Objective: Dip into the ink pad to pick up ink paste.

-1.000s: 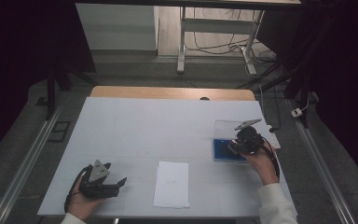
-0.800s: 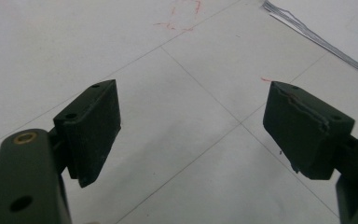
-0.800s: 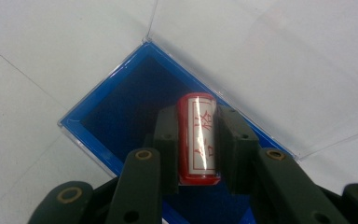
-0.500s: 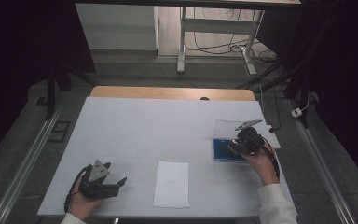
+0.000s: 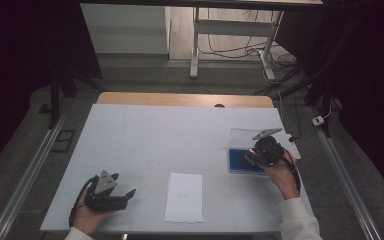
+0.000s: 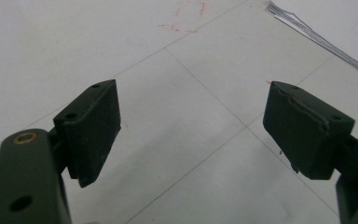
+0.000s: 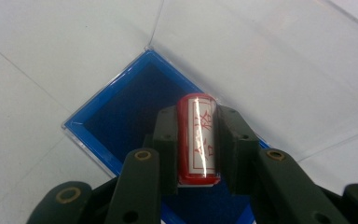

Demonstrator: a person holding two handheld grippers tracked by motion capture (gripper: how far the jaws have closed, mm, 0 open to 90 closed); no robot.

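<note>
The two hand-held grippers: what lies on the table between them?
In the high view, a white paper sheet lies between the left hand-held gripper and the right hand-held gripper.

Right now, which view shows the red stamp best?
Right gripper view: the red stamp sits clamped between the right gripper jaws over the blue ink pad, label readable. In the high view the stamp is hidden by the gripper.

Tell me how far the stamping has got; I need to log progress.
Done: the right gripper has the red stamp clamped, and the ink pad's clear lid is open. In hand: the stamp is poised over the blue pad. Left: the white sheet looks unmarked; the left gripper rests open beside it.
</note>
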